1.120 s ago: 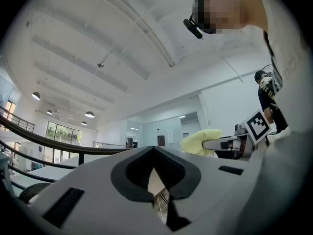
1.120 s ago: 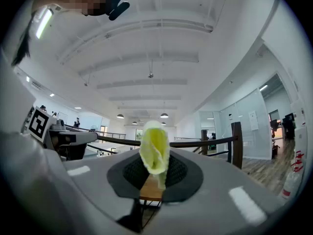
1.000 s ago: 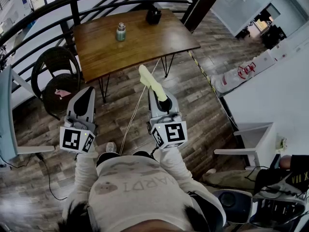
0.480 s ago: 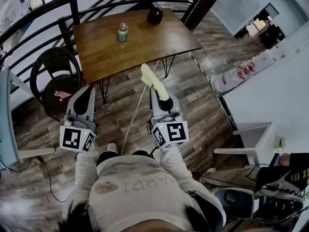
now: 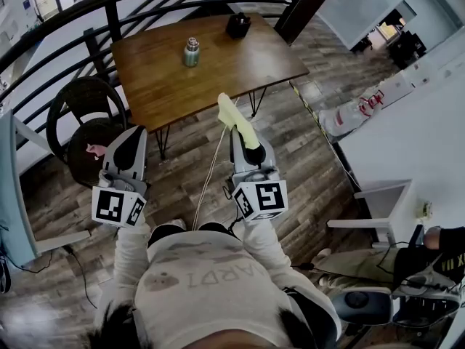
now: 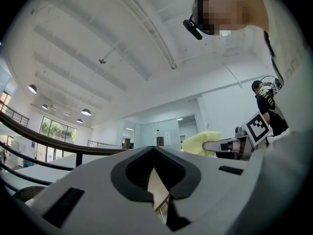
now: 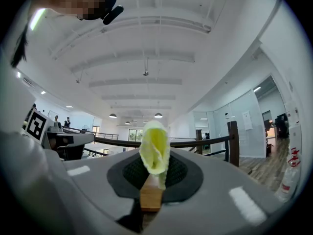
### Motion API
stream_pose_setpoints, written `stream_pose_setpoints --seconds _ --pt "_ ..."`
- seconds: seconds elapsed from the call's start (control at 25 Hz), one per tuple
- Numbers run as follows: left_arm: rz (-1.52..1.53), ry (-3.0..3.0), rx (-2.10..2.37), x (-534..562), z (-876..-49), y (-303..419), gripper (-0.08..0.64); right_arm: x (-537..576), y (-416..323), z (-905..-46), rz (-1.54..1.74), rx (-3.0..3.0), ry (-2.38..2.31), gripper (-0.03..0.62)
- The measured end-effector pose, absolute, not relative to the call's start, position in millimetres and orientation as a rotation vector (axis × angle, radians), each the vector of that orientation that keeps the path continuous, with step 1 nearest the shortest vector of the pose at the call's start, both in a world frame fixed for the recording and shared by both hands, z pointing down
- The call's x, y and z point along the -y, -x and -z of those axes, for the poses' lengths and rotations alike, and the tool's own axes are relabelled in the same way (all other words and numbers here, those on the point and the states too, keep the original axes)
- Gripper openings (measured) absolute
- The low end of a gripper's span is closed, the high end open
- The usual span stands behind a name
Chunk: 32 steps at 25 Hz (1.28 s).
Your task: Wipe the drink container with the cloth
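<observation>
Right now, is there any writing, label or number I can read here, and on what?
No text reads clearly.
shirt: faint pale letters, illegible.
left marker cube, right marker cube: black square patterns, no words.
white bag: red print, too small.
drink container: no label legible.
cloth: plain.

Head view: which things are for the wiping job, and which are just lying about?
For the job:
- drink container, standing on the wooden table
- yellow cloth, pinched in the jaws of the right gripper
- left gripper, jaws together, holding nothing

Just lying about:
- black box at the table's far edge
- dark chairs beside the table
- pink item on one seat
</observation>
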<state>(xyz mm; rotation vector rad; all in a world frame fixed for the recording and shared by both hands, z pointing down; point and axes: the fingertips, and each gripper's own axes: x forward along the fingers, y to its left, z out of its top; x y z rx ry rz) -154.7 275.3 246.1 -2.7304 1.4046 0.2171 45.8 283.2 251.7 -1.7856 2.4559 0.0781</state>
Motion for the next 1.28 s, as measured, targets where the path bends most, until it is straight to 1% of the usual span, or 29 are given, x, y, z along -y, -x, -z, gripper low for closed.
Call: stream_pose_setpoints --seconds 0.44,0.84,1.28 --pt "-0.203 2.784 -1.351 -238 -259 192 0.000 -255 -6 -265 -0.070 -2.449 1.842 0.049" --pt "-0.186 2.808 -1.352 -195 -276 188 0.000 -210 -13 -282 -0.044 -2.459 1.858 0.049" --pt "-0.195 2.772 -1.374 -89 -278 161 0.000 -98 -42 -294 -0.027 -2.483 1.802 0.049"
